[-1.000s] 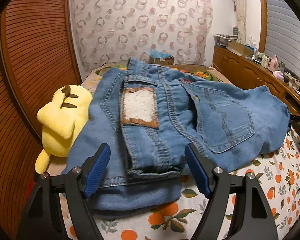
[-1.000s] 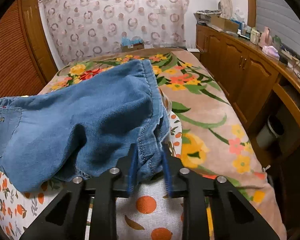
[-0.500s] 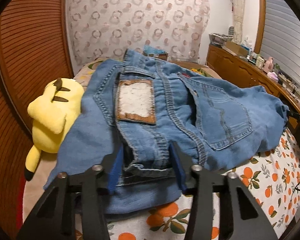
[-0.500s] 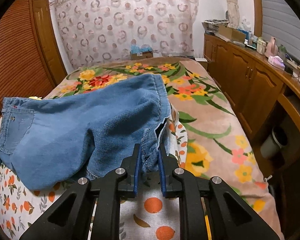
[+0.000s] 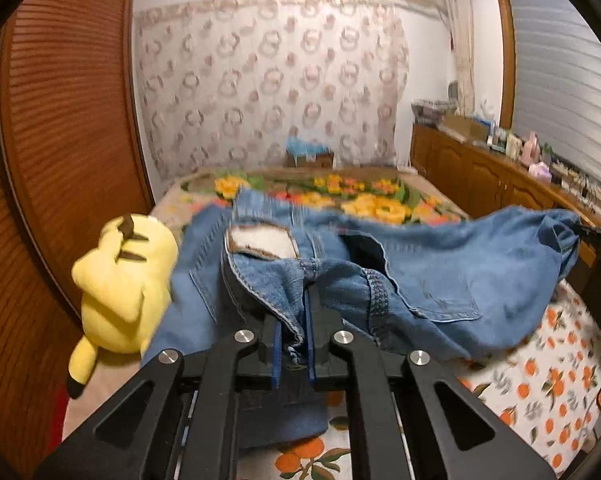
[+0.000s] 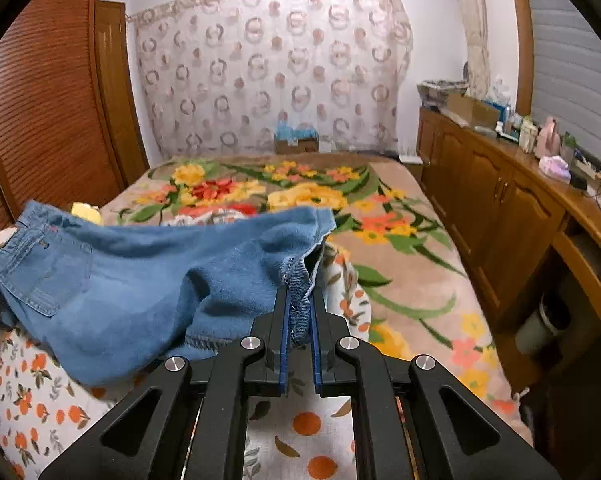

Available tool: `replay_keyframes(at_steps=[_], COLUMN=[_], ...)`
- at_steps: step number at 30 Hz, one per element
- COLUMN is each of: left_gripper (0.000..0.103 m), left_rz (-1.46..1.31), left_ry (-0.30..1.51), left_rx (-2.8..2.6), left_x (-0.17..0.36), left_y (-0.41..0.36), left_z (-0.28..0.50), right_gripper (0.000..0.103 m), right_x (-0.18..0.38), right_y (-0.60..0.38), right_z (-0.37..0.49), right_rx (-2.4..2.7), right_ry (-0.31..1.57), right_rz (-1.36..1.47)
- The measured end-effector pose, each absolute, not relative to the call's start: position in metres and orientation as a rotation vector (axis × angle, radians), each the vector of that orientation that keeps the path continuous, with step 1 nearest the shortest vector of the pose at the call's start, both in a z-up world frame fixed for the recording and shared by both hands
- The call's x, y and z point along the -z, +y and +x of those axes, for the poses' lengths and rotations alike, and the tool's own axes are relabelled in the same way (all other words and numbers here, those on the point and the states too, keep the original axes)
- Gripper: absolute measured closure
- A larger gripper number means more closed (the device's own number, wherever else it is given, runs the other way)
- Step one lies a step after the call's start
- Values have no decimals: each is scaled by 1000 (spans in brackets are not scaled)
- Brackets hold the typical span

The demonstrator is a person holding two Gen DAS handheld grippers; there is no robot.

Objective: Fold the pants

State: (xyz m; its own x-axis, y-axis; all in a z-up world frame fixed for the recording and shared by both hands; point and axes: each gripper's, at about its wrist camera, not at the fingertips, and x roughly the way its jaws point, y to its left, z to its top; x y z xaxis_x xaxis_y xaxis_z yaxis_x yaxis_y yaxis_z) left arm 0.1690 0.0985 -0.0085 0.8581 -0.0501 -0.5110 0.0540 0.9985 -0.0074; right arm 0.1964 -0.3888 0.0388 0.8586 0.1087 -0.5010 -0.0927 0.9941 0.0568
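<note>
Blue jeans point(image 5: 440, 264) lie partly folded across the bed, lifted at both ends. In the left wrist view, my left gripper point(image 5: 293, 320) is closing its jaws on the bunched waistband, just below the white-and-brown label patch point(image 5: 260, 242); denim fills the narrow gap between the blue pads. In the right wrist view, my right gripper point(image 6: 299, 300) is also closing, pinching the hem edge of the jeans point(image 6: 140, 272), which hang off to the left with a back pocket point(image 6: 44, 268) showing. Both sets of fingertips are buried in cloth.
A yellow plush toy point(image 5: 120, 284) lies left of the jeans by the louvred wooden door point(image 5: 60, 120). An orange-print sheet point(image 5: 548, 380) covers the near bed, with a floral blanket point(image 6: 380, 220) beyond. Wooden cabinets point(image 6: 500, 208) with clutter line the right wall.
My left gripper went from wide open to clamped on the waistband and lifted it. The right gripper tightened on the hem and raised it; the jeans now sag between both ends.
</note>
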Motion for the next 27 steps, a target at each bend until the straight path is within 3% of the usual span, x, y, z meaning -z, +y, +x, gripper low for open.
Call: replay_keyframes(at_steps=[9, 20, 27], left_gripper=[93, 93, 93], left_rz=[-22, -63, -41], left_ry=[461, 488, 597], left_rx=[31, 25, 35], left_x=[-17, 2, 36], left_y=[118, 145, 145], left_z=[113, 35, 14], right_gripper=[95, 95, 95], right_x=[-39, -8, 6], right_y=[-398, -413, -425], right_z=[136, 55, 40], right_rx=[-133, -200, -210], right_ry=[453, 470, 531], right_rz=[38, 64, 130])
